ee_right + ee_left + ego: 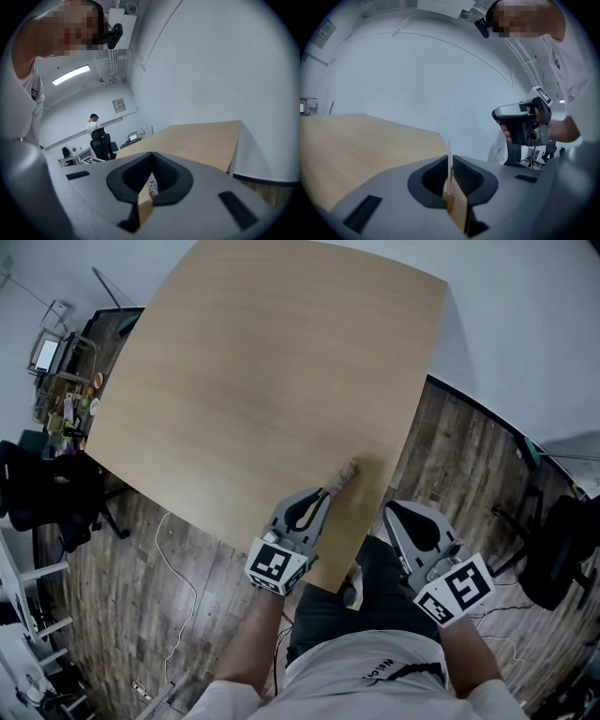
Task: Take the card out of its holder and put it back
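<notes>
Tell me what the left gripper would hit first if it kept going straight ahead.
Nothing close, it seems: the left gripper, shut on the holder, points just above the table toward the white wall; depth is unclear.

Left claw [327,492] pinching card [449,151], right claw [393,508] closed

Grippers: two, the left gripper [330,491] and the right gripper [392,510].
Table [262,381]: one, of pale wood.
Card [449,158]: one, seen edge-on, pinched between the left gripper's jaws.
White printed piece [153,186]: one, in the gap of the right gripper's jaws; whether it is a second card cannot be told.
People: two, the wearer [375,673] and a standing person [93,124] far behind.
Black office chairs in the head view: two, the near-left chair [42,495] and the near-right chair [562,554].
Laptop [133,137]: one.
</notes>
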